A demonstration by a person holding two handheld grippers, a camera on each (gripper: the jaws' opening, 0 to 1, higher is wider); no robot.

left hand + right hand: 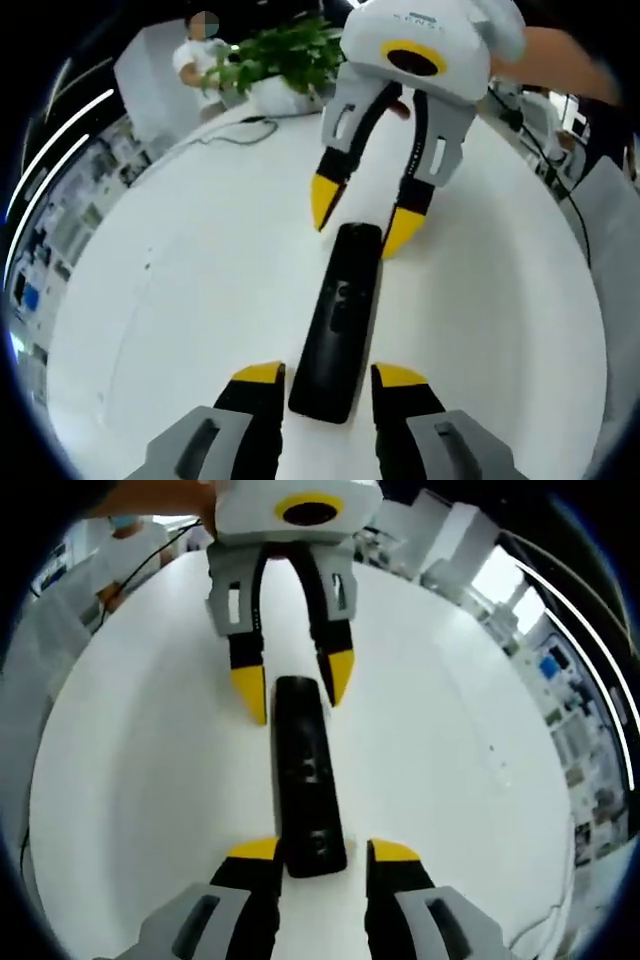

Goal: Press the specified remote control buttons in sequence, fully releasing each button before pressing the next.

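Two grippers: left gripper [328,378] at 6 o'clock in left gripper view, spread, straddling remote [338,318]; right gripper [362,218] at 12, spread around its far end.
Remote: lies flat on white table [170,300].
Risk: neither jaw pins it, so an off-centre press may skid it.

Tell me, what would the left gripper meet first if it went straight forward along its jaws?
Probably the black remote, whose near end lies between the open jaws of the left gripper. Beyond the far end waits the right gripper.
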